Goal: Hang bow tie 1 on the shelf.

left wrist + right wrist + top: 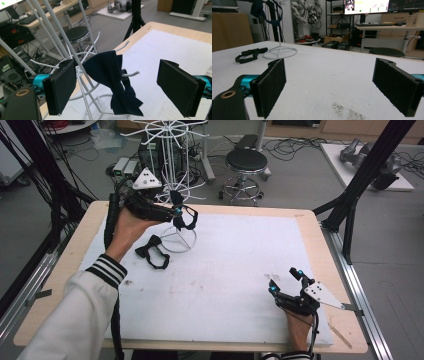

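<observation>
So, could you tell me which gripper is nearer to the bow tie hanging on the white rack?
Left. The left gripper is open right at the hanging bow tie; the right gripper rests open at the table's near right corner, far from it.

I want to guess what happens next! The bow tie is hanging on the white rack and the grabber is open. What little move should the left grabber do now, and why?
Probably pull the left gripper straight back from the white rack. Its jaws stand open on either side of the dark bow tie, not touching it, and the tie hangs on a rack hook by itself. A second bow tie lies on the table near the rack's base, likely next.
</observation>
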